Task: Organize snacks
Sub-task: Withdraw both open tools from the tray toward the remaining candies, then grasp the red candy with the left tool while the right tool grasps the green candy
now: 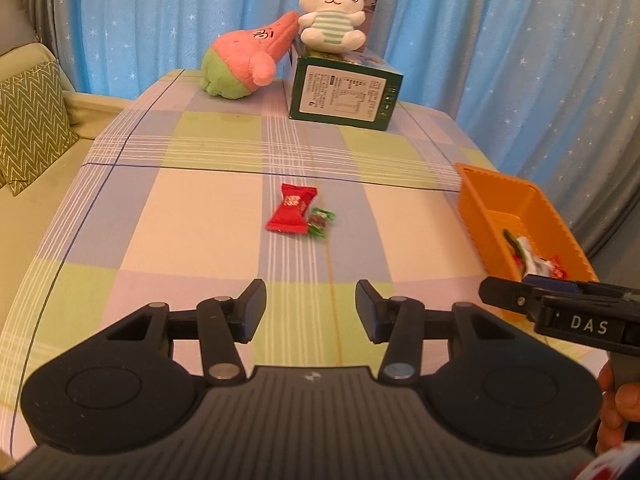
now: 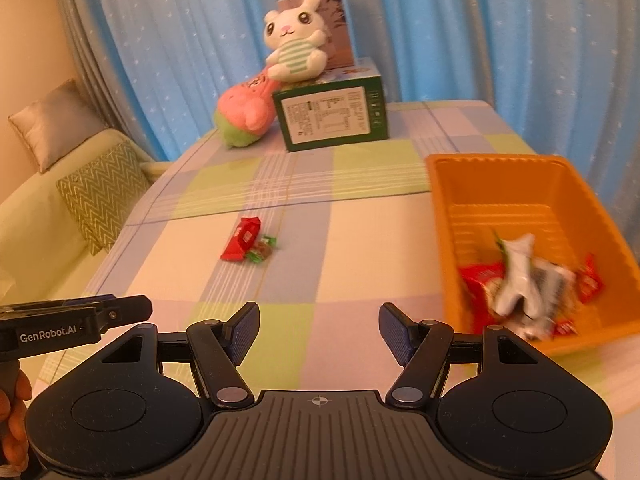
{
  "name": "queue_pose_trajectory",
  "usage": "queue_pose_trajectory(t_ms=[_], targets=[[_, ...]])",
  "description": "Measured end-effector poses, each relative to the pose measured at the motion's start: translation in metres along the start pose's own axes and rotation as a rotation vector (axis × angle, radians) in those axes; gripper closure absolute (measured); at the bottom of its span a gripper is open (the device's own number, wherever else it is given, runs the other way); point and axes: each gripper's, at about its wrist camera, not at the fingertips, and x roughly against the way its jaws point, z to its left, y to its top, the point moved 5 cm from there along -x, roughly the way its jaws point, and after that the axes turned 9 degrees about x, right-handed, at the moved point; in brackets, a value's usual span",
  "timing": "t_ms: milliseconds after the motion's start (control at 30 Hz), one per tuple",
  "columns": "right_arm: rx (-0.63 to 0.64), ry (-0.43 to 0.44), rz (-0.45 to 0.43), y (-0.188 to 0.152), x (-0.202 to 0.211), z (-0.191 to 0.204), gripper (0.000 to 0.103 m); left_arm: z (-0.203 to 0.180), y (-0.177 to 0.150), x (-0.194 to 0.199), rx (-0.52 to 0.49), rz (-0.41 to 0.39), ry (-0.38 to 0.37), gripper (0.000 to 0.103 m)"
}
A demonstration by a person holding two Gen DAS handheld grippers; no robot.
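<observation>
Checked tablecloth (image 1: 200, 208) carries two loose snacks: red packet (image 1: 291, 209) touching green candy (image 1: 321, 222), ahead of left gripper (image 1: 311, 307). Both grippers, right gripper (image 2: 319, 330) included, stand released, empty. Advise straddling one wrapper squarely before transfer to orange bin (image 2: 444, 216) rightward.

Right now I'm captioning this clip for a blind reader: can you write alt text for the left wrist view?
An open, empty left gripper points across a checked tablecloth at a red snack packet and a small green candy lying together. An orange bin holding snacks sits at right, with two plush toys and a green box at the far end.
</observation>
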Motion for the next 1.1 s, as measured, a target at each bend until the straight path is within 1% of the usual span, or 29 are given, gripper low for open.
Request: queue_pose_trajectory(t_ms=[267, 500, 600, 700, 833, 900, 967, 1000, 1100], targets=[[-0.003, 0.033, 0.04, 0.011, -0.065, -0.005, 0.037, 0.012, 0.022, -0.056, -0.011, 0.017, 0.003, 0.058], [-0.001, 0.06, 0.049, 0.024, -0.102, -0.008, 0.037, 0.015, 0.041, -0.098, -0.033, 0.013, -0.007, 0.059], [-0.016, 0.063, 0.056, 0.028, -0.114, -0.012, 0.037, 0.017, 0.051, -0.113, -0.041, 0.009, -0.015, 0.06], [-0.019, 0.064, 0.063, 0.032, -0.125, -0.014, 0.037, 0.017, 0.058, -0.128, -0.03, 0.024, -0.043, 0.064], [-0.019, 0.061, 0.078, 0.036, -0.136, -0.015, 0.037, 0.009, 0.064, -0.148, -0.071, 0.039, -0.059, 0.066], [-0.017, 0.057, 0.078, 0.039, -0.14, -0.015, 0.037, 0.007, 0.064, -0.157, -0.104, 0.045, -0.04, 0.067], [-0.012, 0.053, 0.078, 0.04, -0.143, -0.014, 0.037, 0.006, 0.062, -0.165, -0.146, 0.047, -0.001, 0.071], [-0.009, 0.051, 0.08, 0.041, -0.144, -0.015, 0.037, 0.007, 0.062, -0.168, -0.153, 0.051, 0.004, 0.073], [-0.005, 0.052, 0.086, 0.042, -0.149, -0.013, 0.037, 0.011, 0.063, -0.176, -0.149, 0.069, -0.013, 0.074]])
